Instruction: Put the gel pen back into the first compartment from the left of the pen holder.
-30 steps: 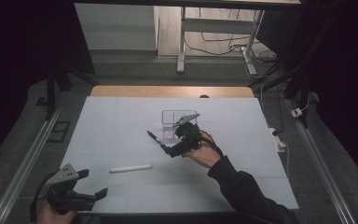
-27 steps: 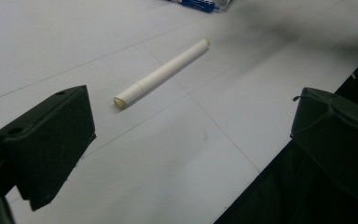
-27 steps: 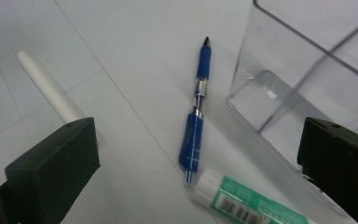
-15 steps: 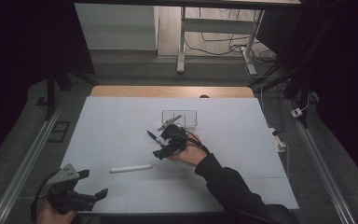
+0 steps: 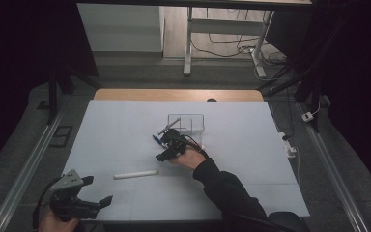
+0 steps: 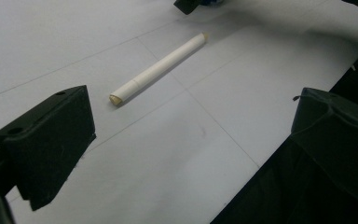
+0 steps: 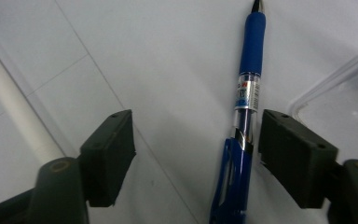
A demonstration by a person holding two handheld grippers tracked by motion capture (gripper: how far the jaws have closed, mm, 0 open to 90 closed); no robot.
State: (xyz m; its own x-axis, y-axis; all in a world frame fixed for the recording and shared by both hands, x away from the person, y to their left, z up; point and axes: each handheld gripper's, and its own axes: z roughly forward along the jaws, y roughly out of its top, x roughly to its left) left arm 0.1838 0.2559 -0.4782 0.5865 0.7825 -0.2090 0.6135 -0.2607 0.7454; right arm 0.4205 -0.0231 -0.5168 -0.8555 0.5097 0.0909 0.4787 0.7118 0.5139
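**Right gripper closing around the blue pen beside the clear box**

From the high view, the right gripper is low over the white table, near its middle, with the person's dark sleeve reaching in from the bottom. The blue pen lies on the table right at the gripper's tip, just left of a clear plastic box. A white stick lies apart from them, nearer the person. The left gripper is at the table's near left corner, well away from the pen.

In the left gripper view, its two black jaws stand wide apart with nothing between them. The white stick lies ahead on the table, slanted, and the table's near edge runs under the right-hand jaw.

In the right gripper view, the blue pen lies flat on the table between the jaws, close against the right-hand one, with a wide gap to the left-hand one. The jaws have just been closing but do not yet pinch the pen. The clear plastic box shows its rounded corner just right of the pen, and the white stick crosses the left side.
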